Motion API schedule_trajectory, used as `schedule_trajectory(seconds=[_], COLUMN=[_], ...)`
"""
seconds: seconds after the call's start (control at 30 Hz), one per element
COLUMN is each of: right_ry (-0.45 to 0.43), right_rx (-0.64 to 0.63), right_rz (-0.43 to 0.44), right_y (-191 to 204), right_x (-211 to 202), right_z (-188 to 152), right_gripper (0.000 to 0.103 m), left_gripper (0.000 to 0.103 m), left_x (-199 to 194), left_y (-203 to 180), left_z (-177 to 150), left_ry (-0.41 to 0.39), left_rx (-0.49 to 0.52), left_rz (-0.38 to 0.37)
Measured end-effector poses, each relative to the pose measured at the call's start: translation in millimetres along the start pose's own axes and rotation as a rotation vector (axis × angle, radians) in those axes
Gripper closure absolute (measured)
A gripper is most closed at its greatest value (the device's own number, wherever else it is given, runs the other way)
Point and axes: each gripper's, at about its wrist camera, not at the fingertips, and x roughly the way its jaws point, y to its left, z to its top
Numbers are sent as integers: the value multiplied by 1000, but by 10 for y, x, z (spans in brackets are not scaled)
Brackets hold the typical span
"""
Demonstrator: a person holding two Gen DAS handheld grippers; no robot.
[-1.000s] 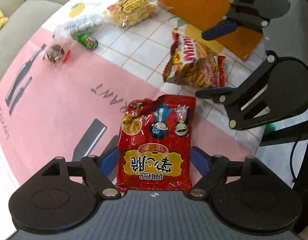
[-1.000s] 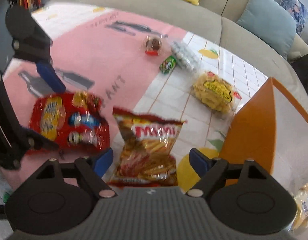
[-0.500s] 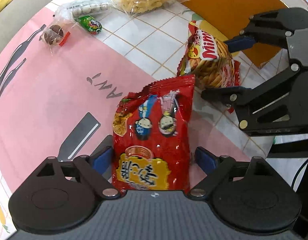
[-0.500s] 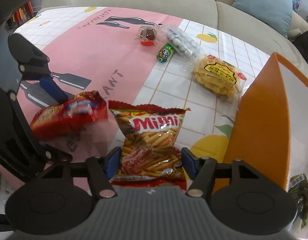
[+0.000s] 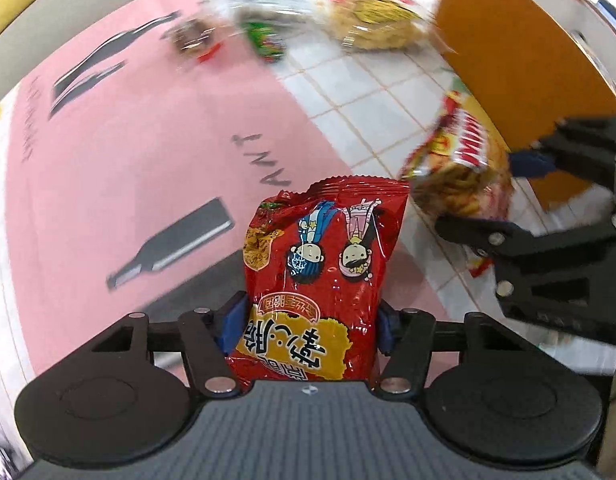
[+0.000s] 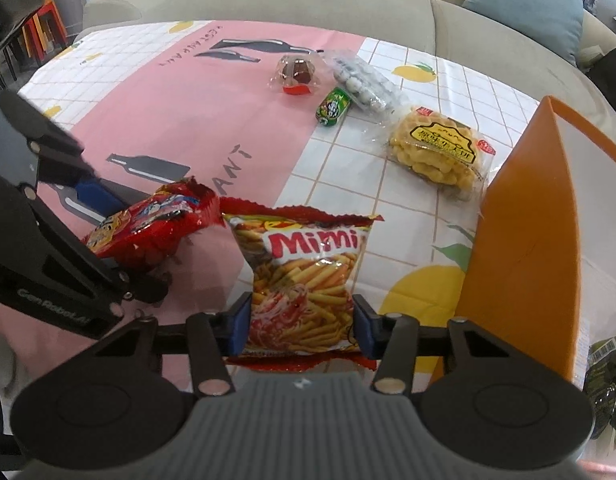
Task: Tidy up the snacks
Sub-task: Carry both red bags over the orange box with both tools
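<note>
Left wrist view: close, steeply downward over the tablecloth (image 5: 107,168), facing the orange box (image 5: 520,64). Right wrist view: close, downward, facing the sofa (image 6: 308,4). Shared: red snack bag (image 5: 324,268), Mimi bag (image 6: 308,280), and each other's gripper.

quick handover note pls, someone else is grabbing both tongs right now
Left tongs: closing, pads against the sides of the red snack bag.
Right tongs: closing, pads against the Mimi bag.
Orange box stands to the right of the Mimi bag.
Loose on the tablecloth: yellow puff bag, white ball pack, green candy, clear chocolate pack.
Done: something dark already sits in the box, unclear what.
Left: likely both gripped bags into the box, then the four loose snacks.
</note>
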Motion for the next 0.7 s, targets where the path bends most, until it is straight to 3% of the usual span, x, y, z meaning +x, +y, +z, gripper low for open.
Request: schedule_trajectory(seconds=[0.2, 0.37, 0.5, 0.7], right_ry=[-36, -98, -153, -205], right_rx=[30, 50, 89, 202], right_rz=[18, 28, 34, 6], right_y=[-18, -4, -31, -203], right_x=[-170, -390, -633, -1045], right_z=[-13, -17, 2, -14], right_gripper=[54, 55, 55, 55], left_gripper=[34, 34, 34, 34], left_x=[-219, -445, -683, -976], left_y=[122, 173, 203, 7], left_z=[-238, -345, -345, -190], left_ry=[-117, -188, -231, -286], left_rx=[-271, -416, -466, -454], left_rz=[-40, -77, -97, -131])
